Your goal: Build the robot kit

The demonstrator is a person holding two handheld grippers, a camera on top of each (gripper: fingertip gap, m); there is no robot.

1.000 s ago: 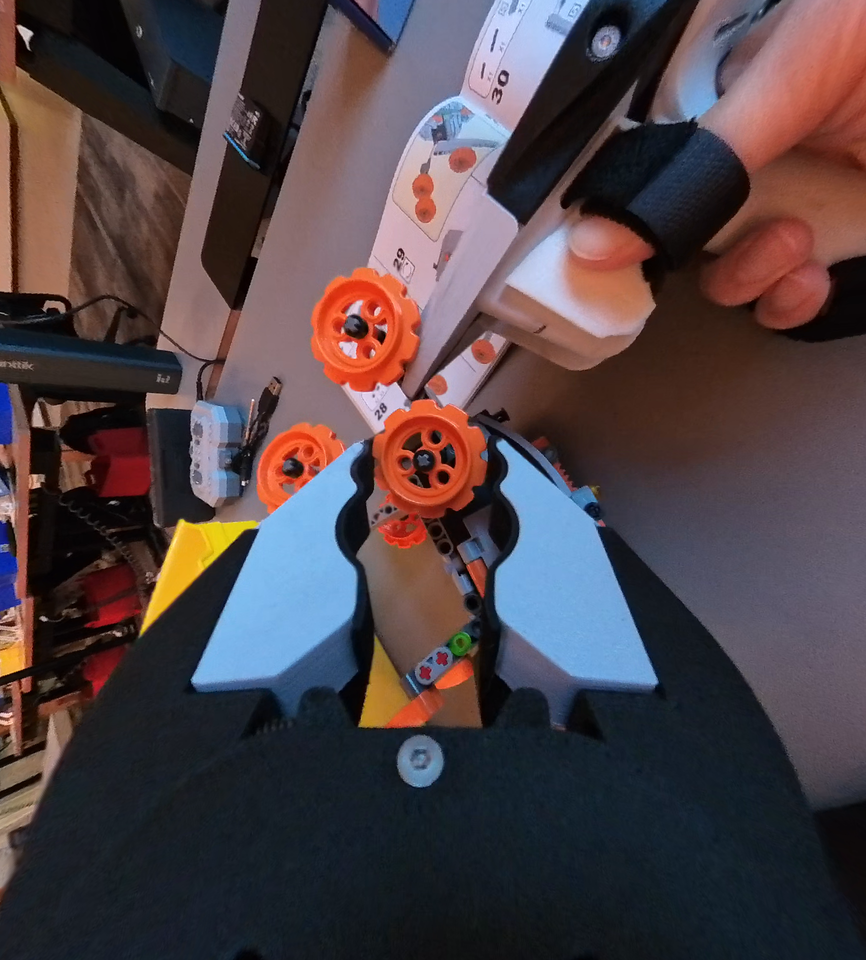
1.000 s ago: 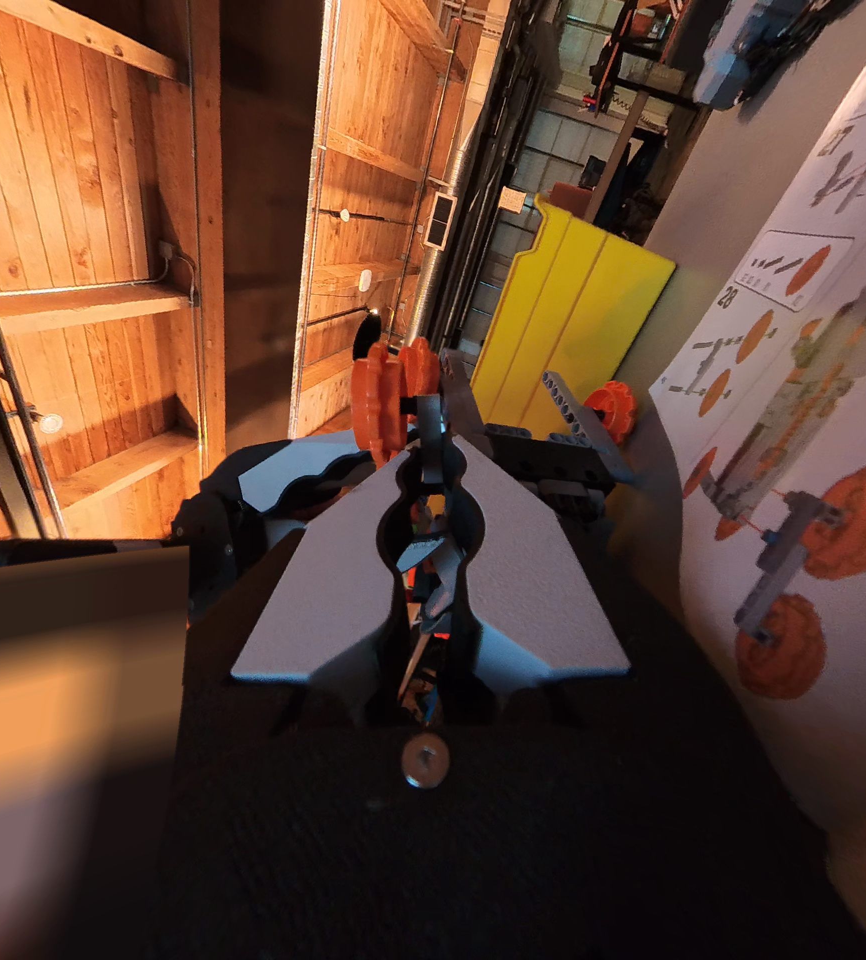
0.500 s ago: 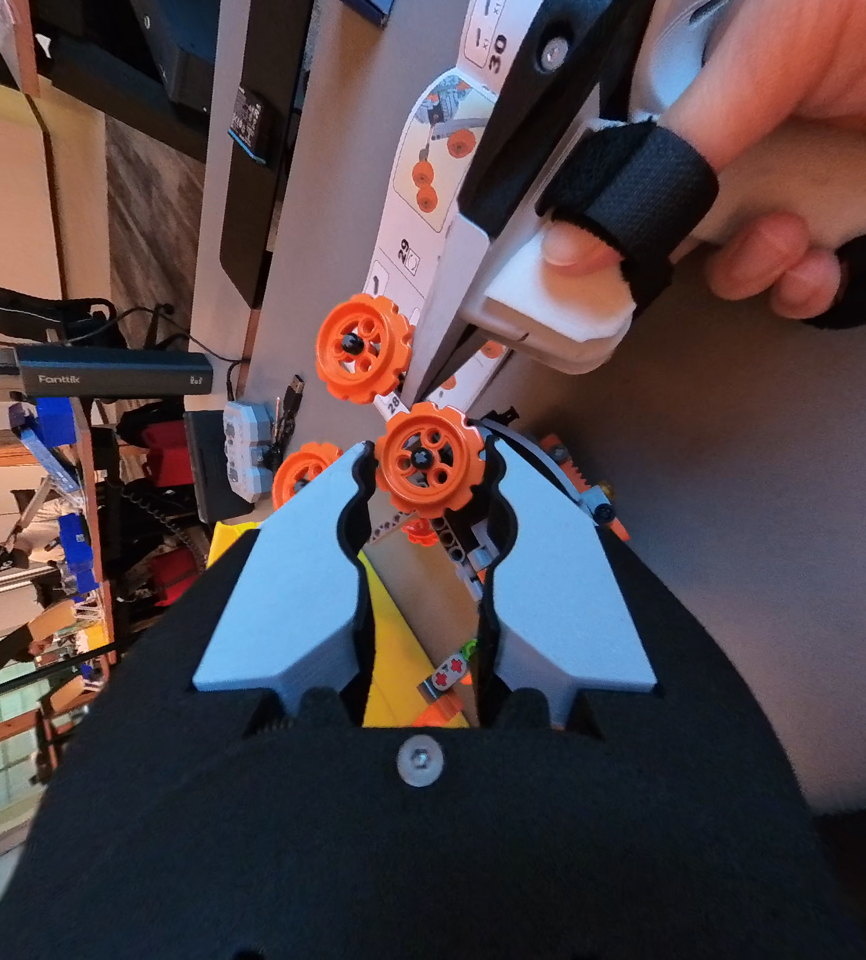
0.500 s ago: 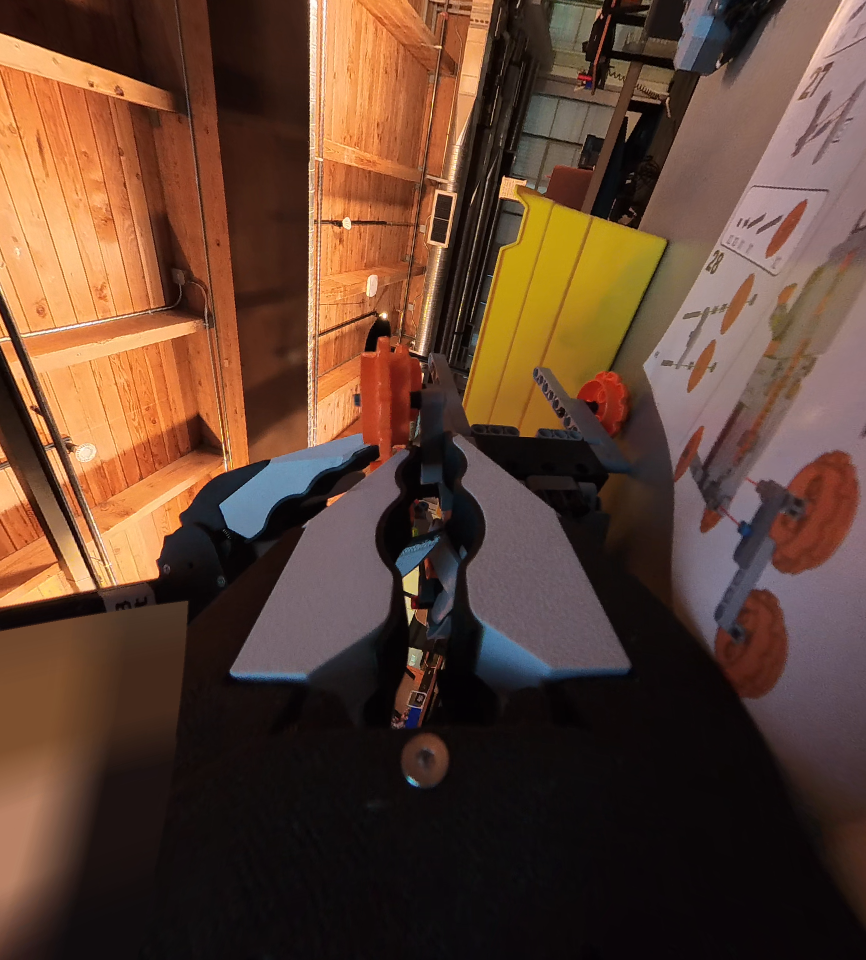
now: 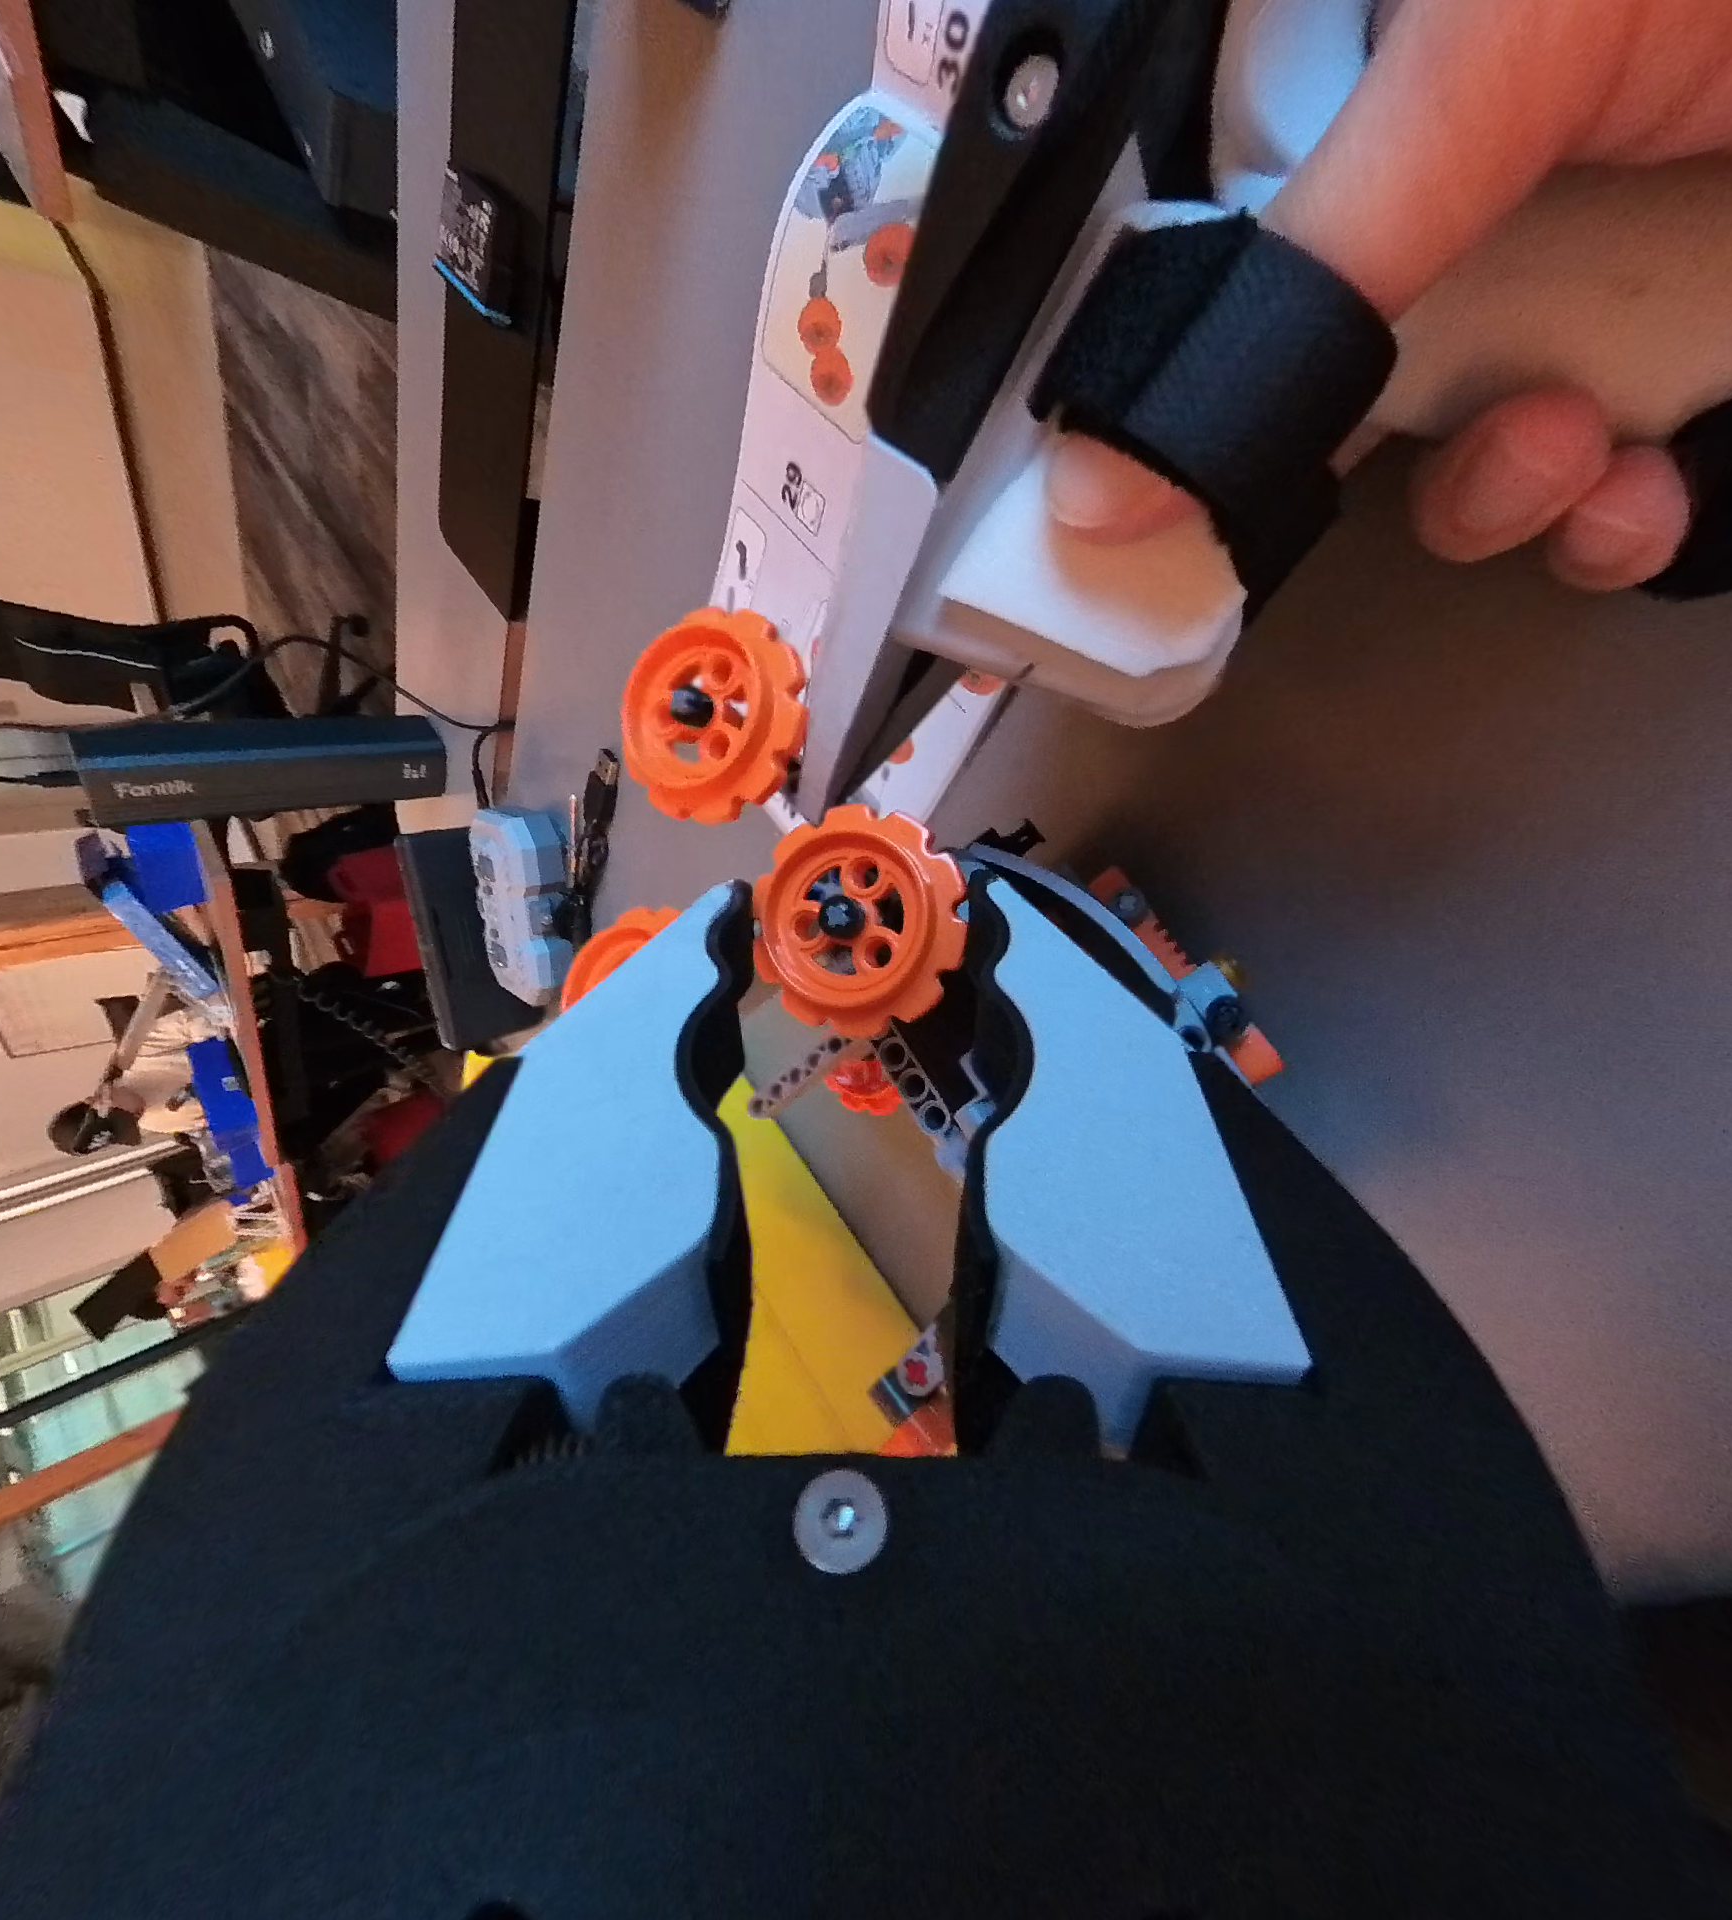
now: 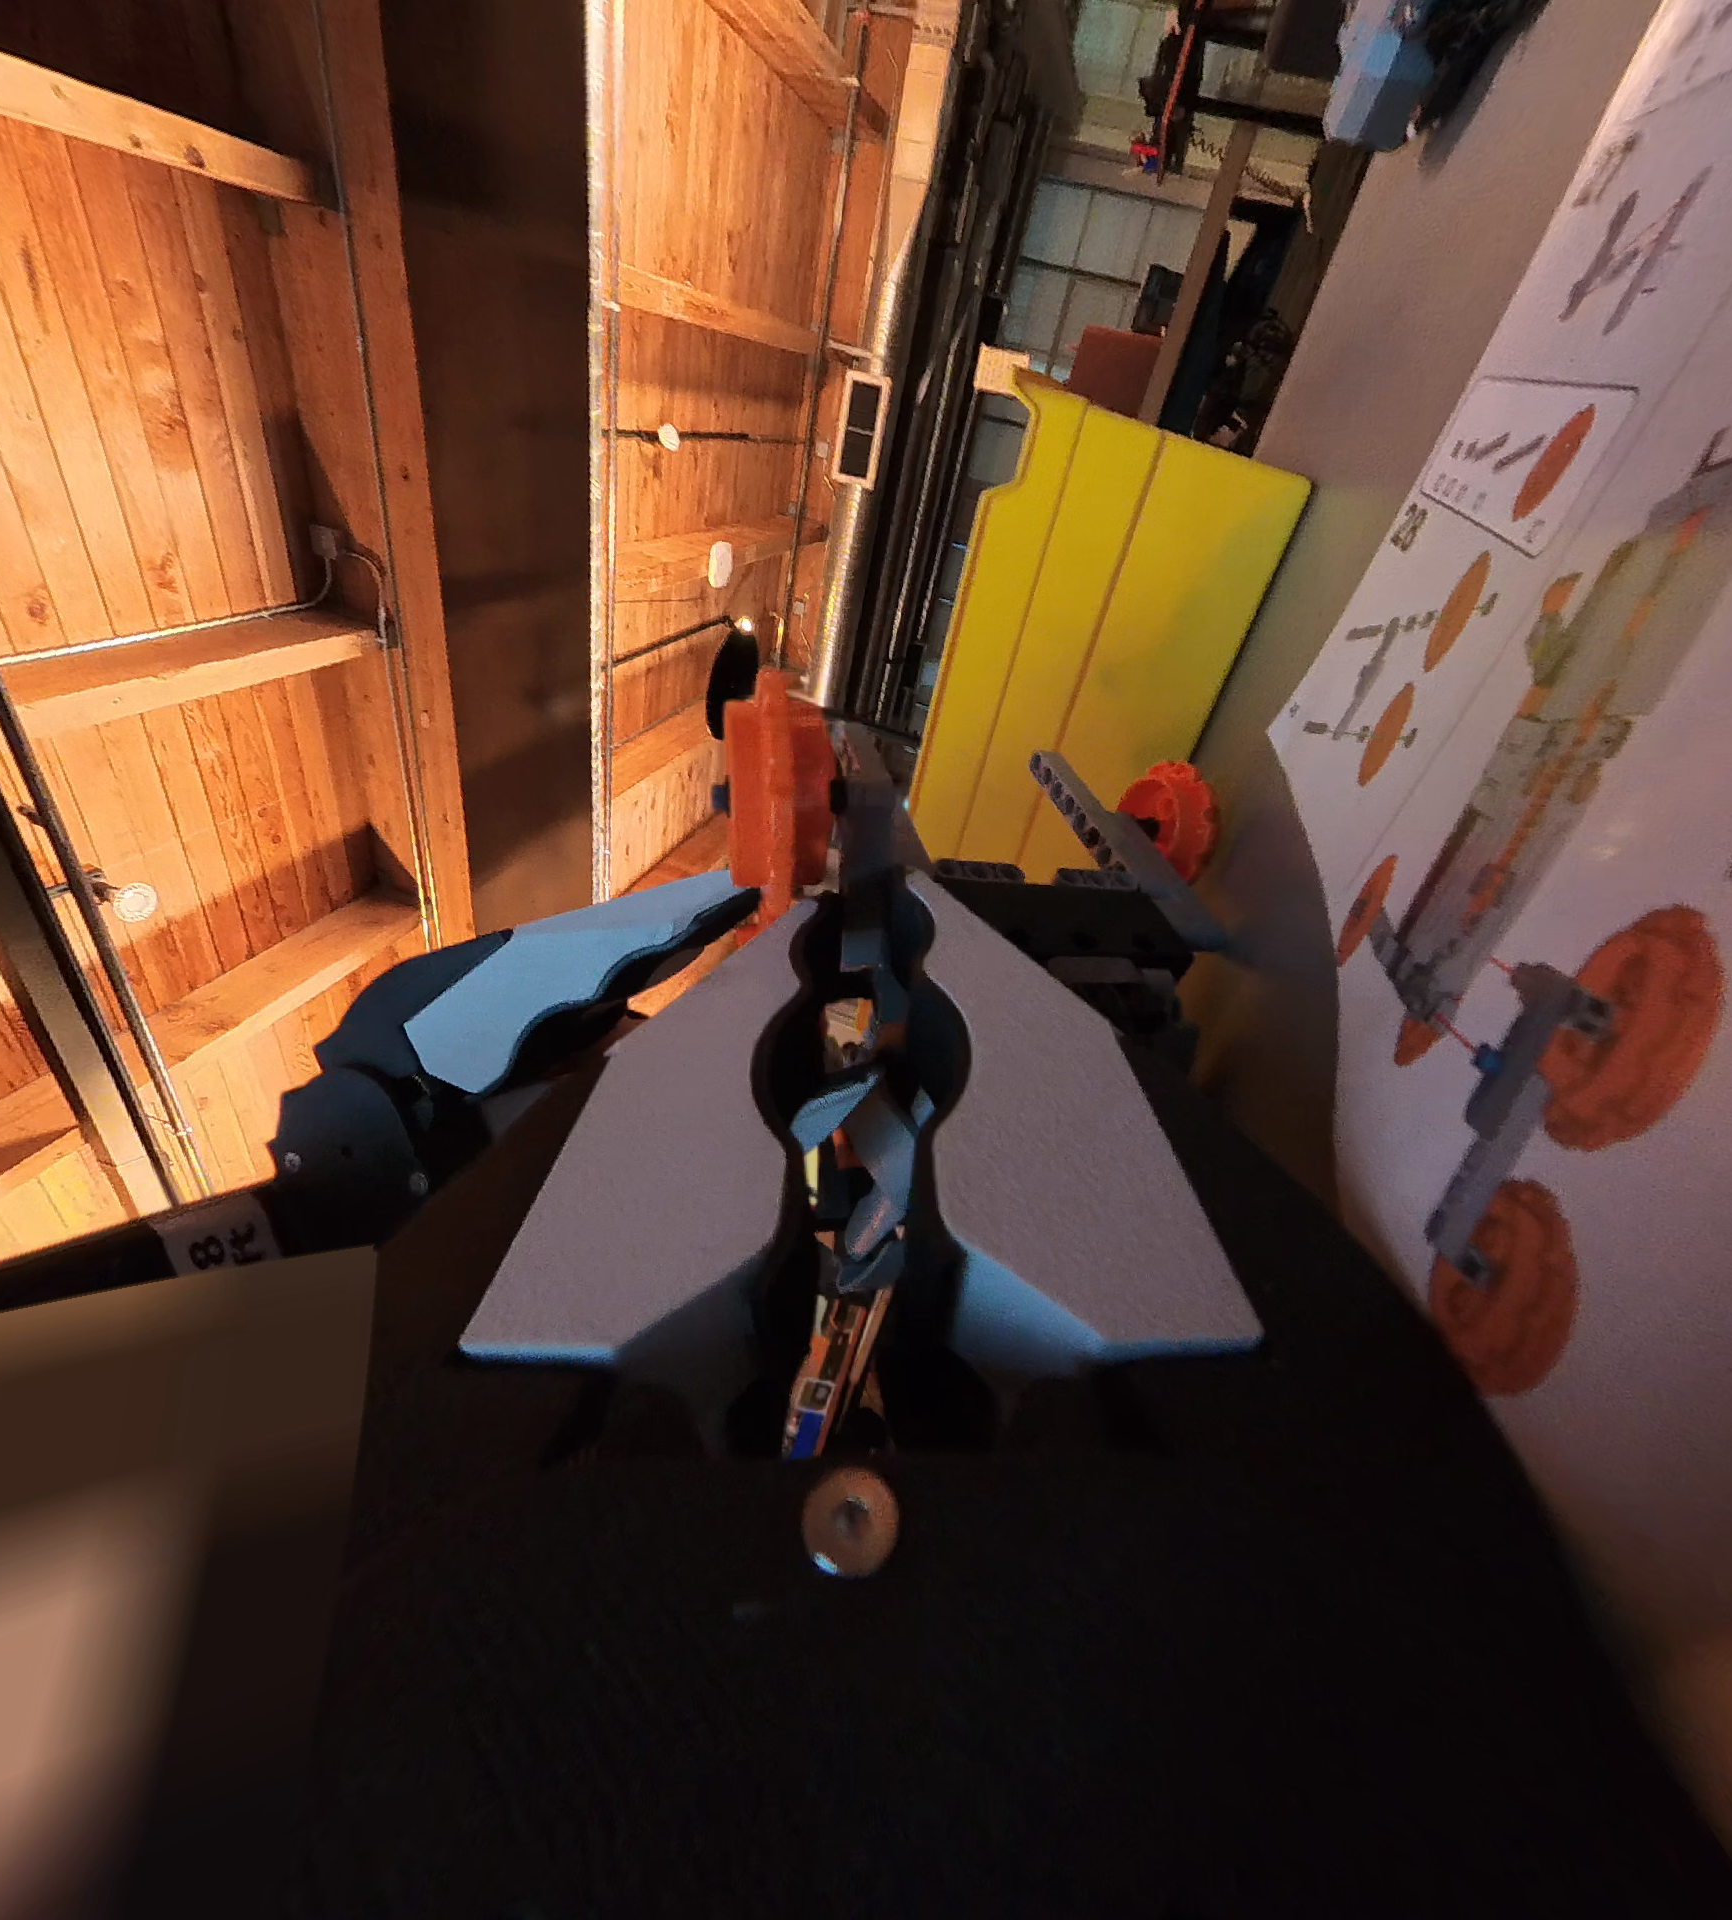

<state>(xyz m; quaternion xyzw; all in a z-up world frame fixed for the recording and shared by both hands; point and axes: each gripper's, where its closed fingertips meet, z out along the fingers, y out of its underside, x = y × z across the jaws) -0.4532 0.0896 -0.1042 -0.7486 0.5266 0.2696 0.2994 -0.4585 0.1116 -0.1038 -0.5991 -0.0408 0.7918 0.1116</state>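
Observation:
In the left wrist view, my left gripper (image 5: 857, 920) is shut on an orange toothed wheel (image 5: 846, 935) mounted on a grey and black brick model (image 5: 919, 1086). A second orange wheel (image 5: 711, 715) on the model sits just above it. A third (image 5: 613, 951) is half hidden behind my left finger. My right gripper (image 5: 826, 795), held by a hand (image 5: 1527, 312), meets the model from the upper right. In the right wrist view, my right gripper (image 6: 867, 914) is shut on a grey part of the model (image 6: 872, 862). The left gripper's finger (image 6: 571, 966) holds the wheel (image 6: 774, 800) edge-on.
An open instruction booklet (image 5: 805, 343) lies on the grey table (image 5: 1464, 1039), also in the right wrist view (image 6: 1568, 675). A yellow panel (image 6: 1101, 623) stands beyond the model, with a small orange wheel (image 6: 1168, 821) beside it. A grey hub (image 5: 514, 914) and black devices (image 5: 488, 312) lie farther off. Only a small space, under 4 cm, lies between the two pairs of fingers.
Both grippers kept their grip. The model and wheel turned a little, so the wheel now shows edge-on in the right wrist view, and the left gripper shows more fully there.

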